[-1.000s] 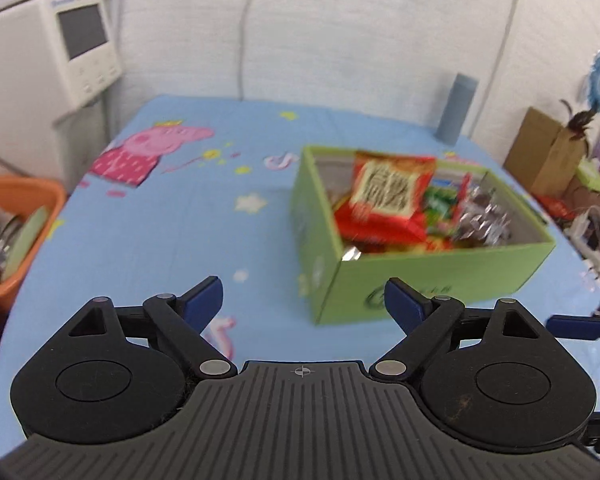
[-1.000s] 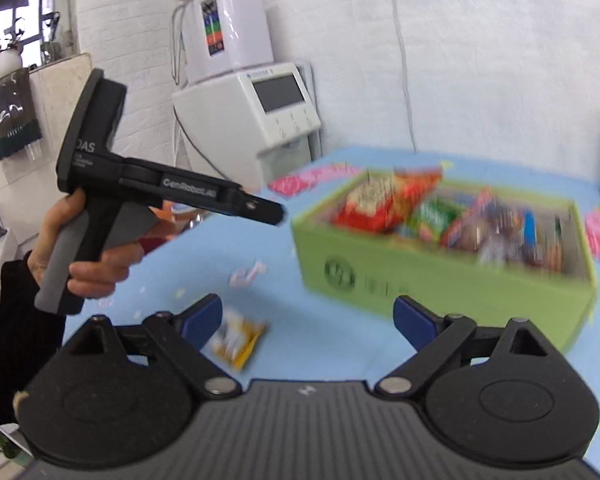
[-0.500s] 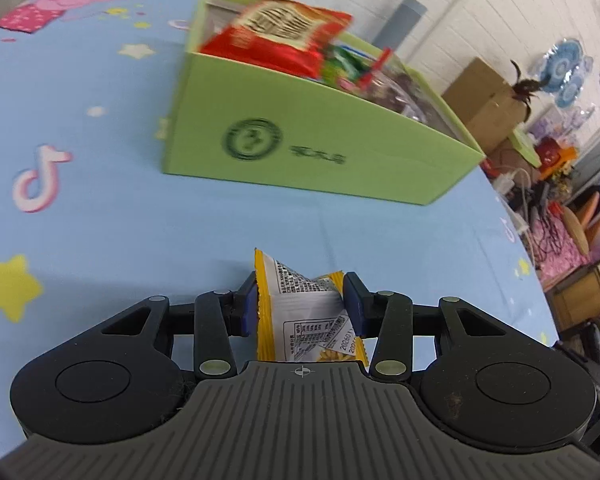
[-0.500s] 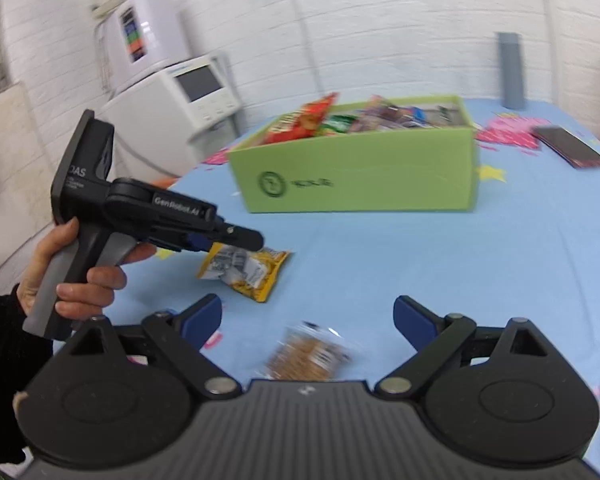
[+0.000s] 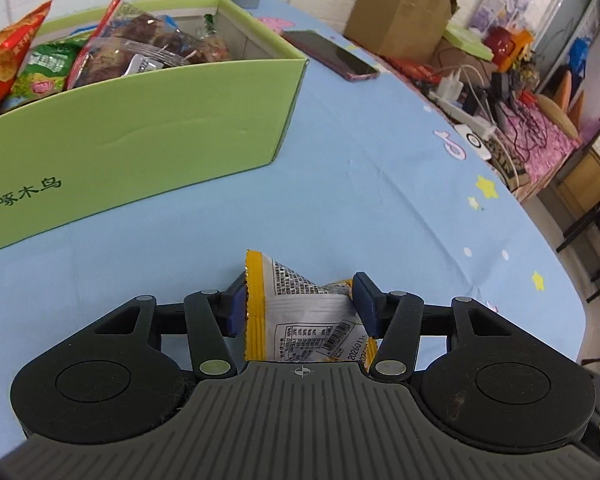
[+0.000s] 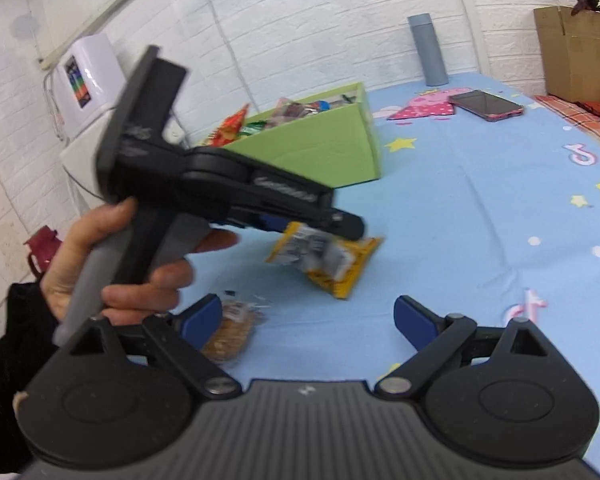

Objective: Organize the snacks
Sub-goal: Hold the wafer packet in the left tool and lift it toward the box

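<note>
Now that we've got the yellow snack packet point(image 5: 300, 320) pinched between the blue pads point(image 5: 236, 308) of our left hand-held gripper point(image 5: 300, 304), it's off the tabletop point(image 5: 380, 184), which a second ago it wasn't. From the right wrist view you can see the packet point(image 6: 324, 260) hanging in the air under the left hand-held gripper point(image 6: 340, 228), tilted, with the blue cloth below it. So the pick is done, and half a second back it was only just being squeezed while flat on the cloth.

Our right hand-held gripper point(image 6: 308, 320) is wide open with nothing in it. It has dropped closer to the small brownish cracker packet point(image 6: 230, 334), which sits right by its left pad point(image 6: 200, 320), not between the pads yet as far as we can tell.

Next out is the green box point(image 5: 132, 140), near the held packet and already stuffed with bags: red chips point(image 5: 4, 52), a green one point(image 5: 44, 68), some dark clear-wrapped stuff point(image 5: 140, 40). Our guess is the yellow packet goes in there next, so we need to lift over the front wall and find a gap.

Further out there's a phone point(image 5: 332, 56) and a grey bottle point(image 6: 427, 50) near the wall, both well clear of things.
</note>
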Tool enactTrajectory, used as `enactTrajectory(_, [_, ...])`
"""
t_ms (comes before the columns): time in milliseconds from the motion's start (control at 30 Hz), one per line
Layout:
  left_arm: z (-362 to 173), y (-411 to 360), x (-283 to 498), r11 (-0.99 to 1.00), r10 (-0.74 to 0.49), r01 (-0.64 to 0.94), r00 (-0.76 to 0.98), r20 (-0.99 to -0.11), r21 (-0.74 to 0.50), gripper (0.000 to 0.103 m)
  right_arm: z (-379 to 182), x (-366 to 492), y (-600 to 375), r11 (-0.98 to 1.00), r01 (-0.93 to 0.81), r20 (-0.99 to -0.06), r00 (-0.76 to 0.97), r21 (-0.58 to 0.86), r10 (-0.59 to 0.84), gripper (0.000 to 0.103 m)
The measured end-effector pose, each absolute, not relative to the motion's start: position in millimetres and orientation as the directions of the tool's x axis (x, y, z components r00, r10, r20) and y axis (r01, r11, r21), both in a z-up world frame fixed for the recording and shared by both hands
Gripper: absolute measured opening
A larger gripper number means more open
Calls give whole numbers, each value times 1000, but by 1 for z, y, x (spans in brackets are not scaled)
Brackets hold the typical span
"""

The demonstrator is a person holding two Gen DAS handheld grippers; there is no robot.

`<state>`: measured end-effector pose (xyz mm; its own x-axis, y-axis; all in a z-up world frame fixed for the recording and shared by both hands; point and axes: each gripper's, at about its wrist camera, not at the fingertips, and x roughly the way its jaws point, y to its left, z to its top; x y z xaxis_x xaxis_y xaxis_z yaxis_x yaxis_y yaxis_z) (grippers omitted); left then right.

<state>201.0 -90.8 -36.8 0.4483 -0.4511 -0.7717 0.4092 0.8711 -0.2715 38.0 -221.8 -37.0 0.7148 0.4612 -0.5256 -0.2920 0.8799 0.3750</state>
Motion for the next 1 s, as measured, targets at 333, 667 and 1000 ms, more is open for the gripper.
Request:
enactTrajectory(333, [-33,-21,195,919,-374,305,474,-797,-249,33,-42,26,-160,865,-420,-587,640,274,496,94])
enactTrajectory(667, [-33,82,128,940,-334,151,594,-732,-305,75,-42,27,-118,873,-445,-587,660,198,469,94])
enactTrajectory(1000, [-45,47,121,955,-283,252,611,-739,-158,69,-52,35,-107,908,-392,-634,669,144,389,94])
